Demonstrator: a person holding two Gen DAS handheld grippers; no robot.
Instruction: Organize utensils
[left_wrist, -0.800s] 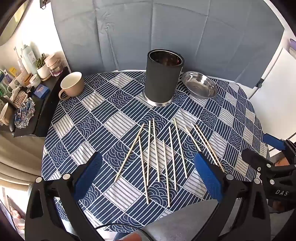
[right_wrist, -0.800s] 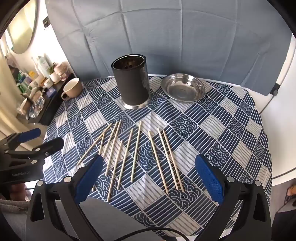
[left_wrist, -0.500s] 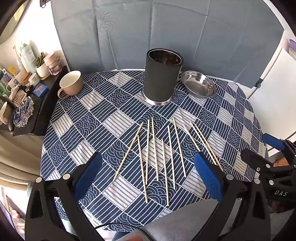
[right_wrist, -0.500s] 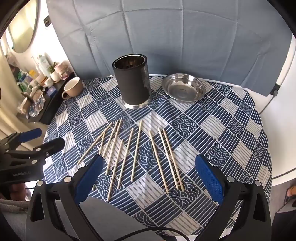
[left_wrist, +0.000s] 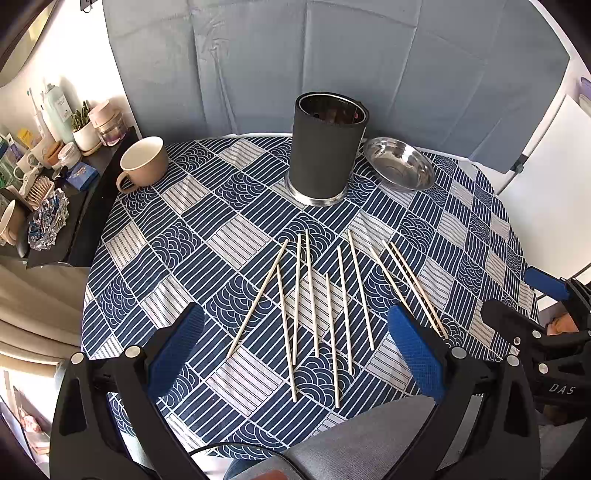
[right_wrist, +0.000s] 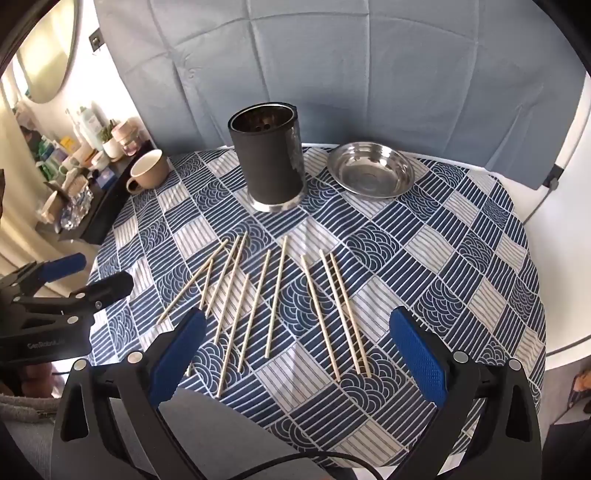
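Both grippers hang over the near edge of the round table, tilted down at it. The left gripper is spread wide with nothing between its pads, and the right gripper is the same, released and empty.

The chopsticks lie loose on the blue patterned cloth, fanned out between the grippers and the holder. The dark holder stands upright toward the back of the table, with a steel dish just beside it and a mug well off to the left.

The risks I see from here come mostly from how thin and close-set the sticks are. Several lie almost touching, and two on the left cross or meet at their tips, so a wide pinch may catch two at once or nudge a neighbour away. They are round and would probably roll on the cloth. A stick gripped near one end may droop and miss the holder's mouth, or knock its rim. The two grippers are close enough to get in each other's way.

Count: ten chopsticks, one holder, one dish, one mug, two grippers.
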